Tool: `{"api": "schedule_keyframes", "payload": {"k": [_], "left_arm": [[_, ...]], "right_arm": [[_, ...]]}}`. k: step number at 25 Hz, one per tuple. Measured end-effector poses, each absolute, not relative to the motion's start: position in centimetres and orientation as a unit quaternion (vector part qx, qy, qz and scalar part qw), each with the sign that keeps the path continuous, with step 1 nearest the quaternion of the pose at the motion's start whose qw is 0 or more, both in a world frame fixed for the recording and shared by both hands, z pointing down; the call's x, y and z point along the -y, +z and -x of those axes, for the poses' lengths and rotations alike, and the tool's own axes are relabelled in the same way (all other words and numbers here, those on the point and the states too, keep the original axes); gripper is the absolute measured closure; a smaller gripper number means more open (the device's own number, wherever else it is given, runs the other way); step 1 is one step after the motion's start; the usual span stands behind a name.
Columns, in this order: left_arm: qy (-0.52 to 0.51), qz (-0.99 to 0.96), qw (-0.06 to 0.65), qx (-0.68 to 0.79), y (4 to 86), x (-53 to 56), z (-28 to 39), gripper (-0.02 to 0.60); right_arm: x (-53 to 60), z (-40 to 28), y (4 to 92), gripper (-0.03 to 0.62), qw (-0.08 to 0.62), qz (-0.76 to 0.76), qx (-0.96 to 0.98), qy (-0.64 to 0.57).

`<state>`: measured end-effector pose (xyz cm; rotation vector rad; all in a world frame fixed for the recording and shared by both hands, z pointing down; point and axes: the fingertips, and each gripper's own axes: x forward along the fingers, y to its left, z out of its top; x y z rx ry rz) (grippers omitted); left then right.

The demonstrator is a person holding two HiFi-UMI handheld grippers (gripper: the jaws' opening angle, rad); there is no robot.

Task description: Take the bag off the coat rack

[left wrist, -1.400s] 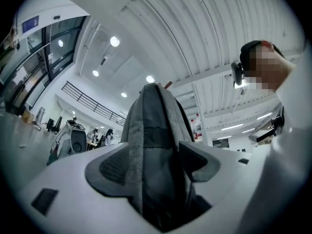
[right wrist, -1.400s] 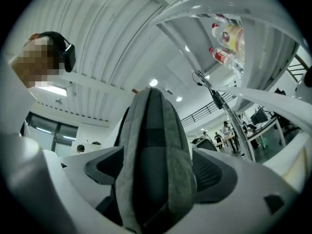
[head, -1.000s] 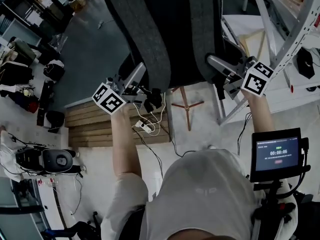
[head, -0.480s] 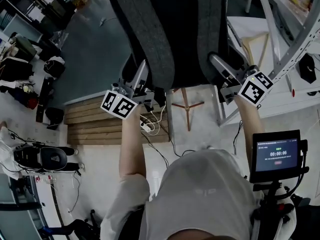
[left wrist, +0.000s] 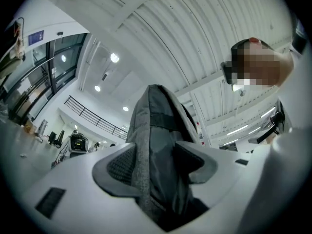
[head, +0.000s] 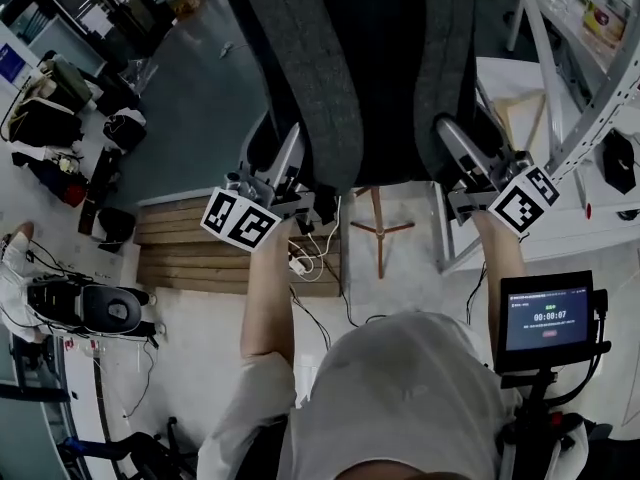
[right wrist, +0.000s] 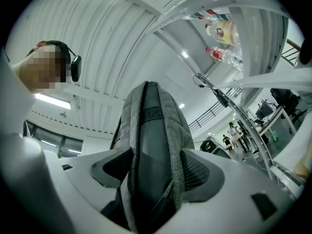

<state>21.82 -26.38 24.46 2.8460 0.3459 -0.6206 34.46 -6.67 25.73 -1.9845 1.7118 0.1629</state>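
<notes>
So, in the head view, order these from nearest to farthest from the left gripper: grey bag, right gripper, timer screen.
1. The grey bag: between the closing jaws of the left gripper.
2. The right gripper: across the bag, jaws also closing on it.
3. The timer screen: low right, beyond the right gripper.

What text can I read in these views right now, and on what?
"00:00:07": timer on the screen.
Other lines on that screen: too small to read.
The blue sign by the windows: blurred.
Labels on the bottles: blurred.
On the bag: no print seen.
</notes>
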Motion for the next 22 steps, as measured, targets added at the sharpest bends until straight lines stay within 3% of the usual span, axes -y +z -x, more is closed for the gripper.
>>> {"api": "schedule_keyframes", "payload": {"k": [9,22], "left_arm": [[-0.251,-0.966,0.045,-0.051,18.3,26.4,-13.0,0.325],[-0.25,-0.948,-0.015,0.195,16.1,25.7,9.6,0.324]], "right_arm": [[9.1,-28.8,20.1,0.263,0.261,0.67,-0.689,0.091],[18.2,-12.6,18.0,0.263,0.274,0.476,-0.836,0.014]]}}
